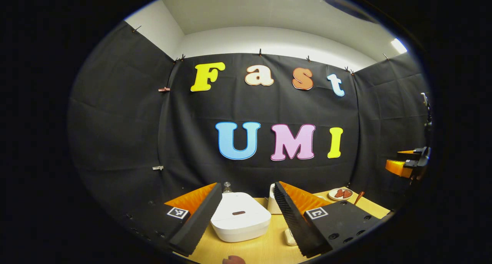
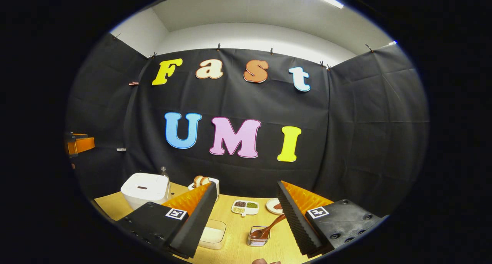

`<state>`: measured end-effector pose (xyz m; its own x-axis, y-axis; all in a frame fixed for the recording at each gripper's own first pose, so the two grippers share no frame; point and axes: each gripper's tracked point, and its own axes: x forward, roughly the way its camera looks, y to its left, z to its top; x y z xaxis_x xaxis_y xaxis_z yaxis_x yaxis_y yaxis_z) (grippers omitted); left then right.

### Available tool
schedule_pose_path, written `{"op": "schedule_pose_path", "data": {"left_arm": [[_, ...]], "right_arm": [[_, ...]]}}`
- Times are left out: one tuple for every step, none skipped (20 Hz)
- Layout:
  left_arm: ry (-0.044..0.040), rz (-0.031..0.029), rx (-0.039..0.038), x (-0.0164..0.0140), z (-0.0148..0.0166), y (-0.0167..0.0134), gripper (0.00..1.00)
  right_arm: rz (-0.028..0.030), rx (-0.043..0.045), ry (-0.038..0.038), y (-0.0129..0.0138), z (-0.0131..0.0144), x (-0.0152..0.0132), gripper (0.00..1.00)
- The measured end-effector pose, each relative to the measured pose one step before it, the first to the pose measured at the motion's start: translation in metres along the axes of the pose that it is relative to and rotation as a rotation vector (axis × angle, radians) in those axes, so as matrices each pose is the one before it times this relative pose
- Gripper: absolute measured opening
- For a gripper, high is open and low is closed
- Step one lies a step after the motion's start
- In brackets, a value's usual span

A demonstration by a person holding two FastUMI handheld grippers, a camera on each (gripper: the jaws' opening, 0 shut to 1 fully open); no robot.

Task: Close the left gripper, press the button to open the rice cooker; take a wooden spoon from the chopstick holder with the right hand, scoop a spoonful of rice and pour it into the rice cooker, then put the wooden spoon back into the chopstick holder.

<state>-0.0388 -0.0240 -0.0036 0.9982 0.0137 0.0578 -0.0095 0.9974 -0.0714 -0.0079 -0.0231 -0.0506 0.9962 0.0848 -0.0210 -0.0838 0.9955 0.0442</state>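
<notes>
The white rice cooker [image 1: 240,218] stands on the wooden table with its lid down, straight ahead of my left gripper [image 1: 246,233]. That gripper is open, one finger on each side of the cooker and above it, touching nothing. In the right gripper view the cooker [image 2: 145,189] is at the far left. My right gripper [image 2: 244,233] is open and empty above the table. Just ahead of it a wooden spoon [image 2: 271,226] leans in a small clear holder [image 2: 258,236]. A clear box of white rice [image 2: 212,234] lies partly behind the near finger.
A divided dish of beans [image 2: 245,207], a small plate [image 2: 273,206] and a white container with brown pieces [image 2: 203,182] stand further back. A small bottle [image 1: 227,187] is behind the cooker. A plate of reddish pieces [image 1: 340,193] sits to the right.
</notes>
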Motion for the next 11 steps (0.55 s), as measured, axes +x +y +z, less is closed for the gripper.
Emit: {"op": "schedule_pose_path", "data": {"left_arm": [[0.00173,-0.00236,0.00295,0.00018,-0.00097,-0.00040,0.95],[0.00105,-0.00348,0.00379,-0.00023,-0.00034,-0.00097,0.95],[0.00164,-0.00071,0.00552,0.00047,-0.00044,0.00019,0.95],[0.00154,-0.00077,0.00314,-0.00030,-0.00002,0.00046,0.95],[0.00115,-0.00002,-0.00099,0.00014,-0.00086,-0.00024,0.95],[0.00295,-0.00083,-0.00310,-0.00009,-0.00125,-0.00005,0.95],[0.00099,0.00089,-0.00188,-0.00037,-0.00085,0.00018,0.95],[0.00156,0.00198,-0.00073,0.00031,-0.00041,0.00149,0.95],[0.00095,-0.00101,-0.00033,-0.00020,-0.00092,0.00016,0.95],[0.00242,0.00125,0.00052,0.00017,0.00045,0.00042,0.95],[0.00144,0.00016,-0.00013,0.00025,-0.00138,0.00095,0.95]], "right_arm": [[-0.00031,-0.00004,0.00066,0.00038,-0.00032,-0.00075,0.97],[-0.00196,-0.00121,0.00090,-0.00016,0.00005,-0.00023,0.97],[-0.00057,-0.00112,-0.00008,0.00034,0.00031,-0.00012,0.97],[-0.00081,-0.00154,0.00184,0.00000,-0.00056,-0.00054,0.97],[0.00080,-0.00173,0.00229,0.00068,-0.00100,-0.00052,0.97],[-0.00170,-0.00268,0.00236,0.00089,-0.00092,-0.00022,0.97],[0.00177,-0.00224,0.00064,0.00026,-0.00025,-0.00083,0.97],[-0.00155,-0.00255,0.00067,0.00041,0.00076,0.00044,0.97],[-0.00064,-0.00060,0.00108,0.00008,-0.00039,-0.00027,0.97],[-0.00130,0.00050,0.00006,-0.00033,-0.00011,-0.00114,0.97],[-0.00106,-0.00016,0.00033,0.00028,-0.00051,0.00010,0.97]]}}
